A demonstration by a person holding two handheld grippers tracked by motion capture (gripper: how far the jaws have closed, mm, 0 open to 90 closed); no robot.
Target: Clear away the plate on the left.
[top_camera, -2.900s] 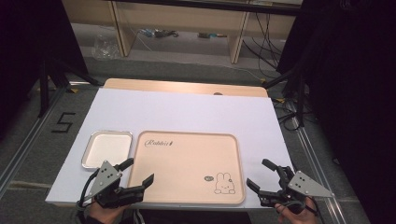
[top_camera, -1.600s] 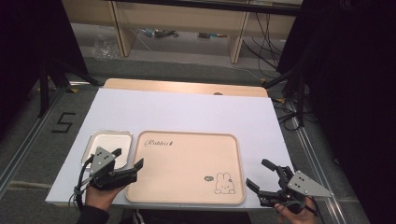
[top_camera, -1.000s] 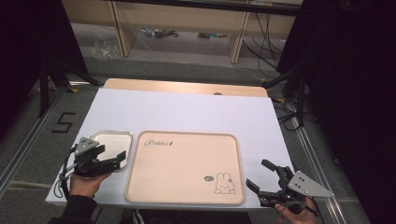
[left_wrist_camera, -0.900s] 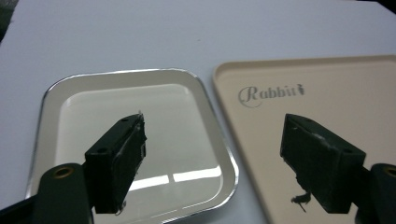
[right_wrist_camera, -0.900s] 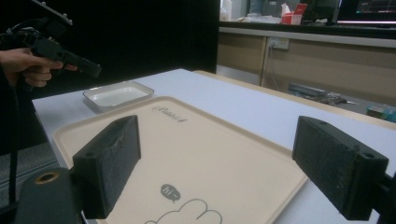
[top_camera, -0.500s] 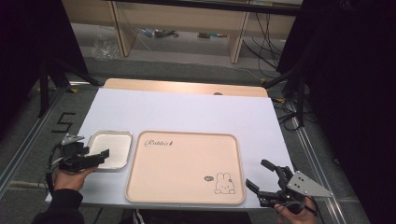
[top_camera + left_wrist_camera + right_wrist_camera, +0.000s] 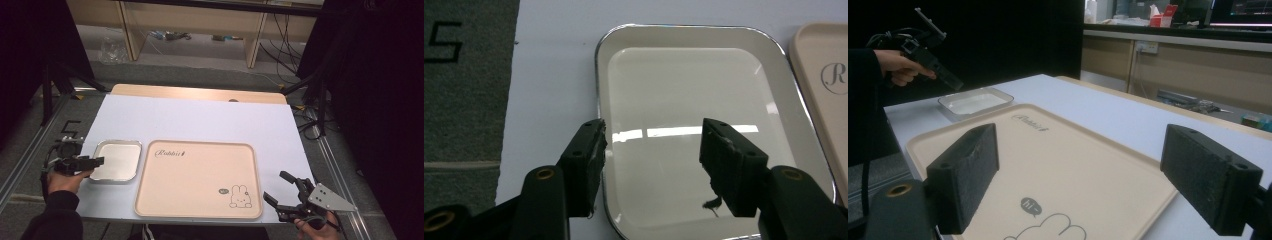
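High view has my left tool (image 7: 92, 161) parted at the small metal tray's (image 7: 117, 176) 9 o'clock rim; it looks light, stiff, slick, so I'd pinch the raised edge. My right tool (image 7: 280, 192) gapes by the big rabbit tray (image 7: 195, 172), 4 o'clock on the desk (image 7: 200, 115)

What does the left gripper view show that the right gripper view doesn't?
Left gripper view alone: a "5" mark on the grey floor beside the table, and that hand-held gripper's own open jaws over the white tray. Right gripper view alone: the rabbit drawing, a person's hand, shelves behind. Both share the white tray and the beige tray.
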